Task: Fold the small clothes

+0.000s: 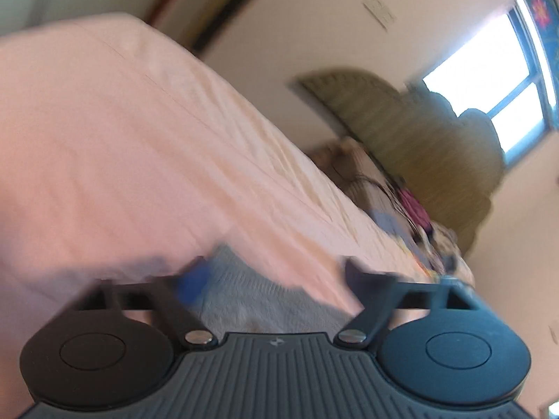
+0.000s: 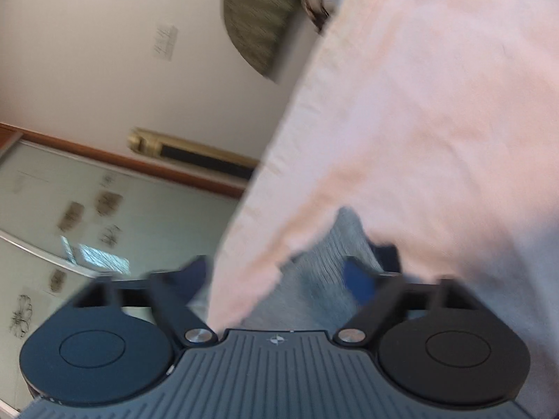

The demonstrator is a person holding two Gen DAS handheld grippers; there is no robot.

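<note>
A small grey ribbed garment (image 1: 258, 296) lies on the pink bedsheet (image 1: 122, 139), right in front of my left gripper (image 1: 276, 272). The left jaws stand wide apart with the cloth between them. In the right wrist view the same grey garment (image 2: 325, 272) lies between the spread fingers of my right gripper (image 2: 279, 272), partly under a fold of the pink sheet (image 2: 419, 122). Both views are tilted and blurred by motion. Whether either gripper touches the cloth I cannot tell.
A green padded headboard (image 1: 419, 146) and a heap of mixed clothes (image 1: 412, 209) lie at the bed's far end. A window (image 1: 489, 80) is behind. The right wrist view shows a wall, a floral glass panel (image 2: 87, 216) and the bed edge.
</note>
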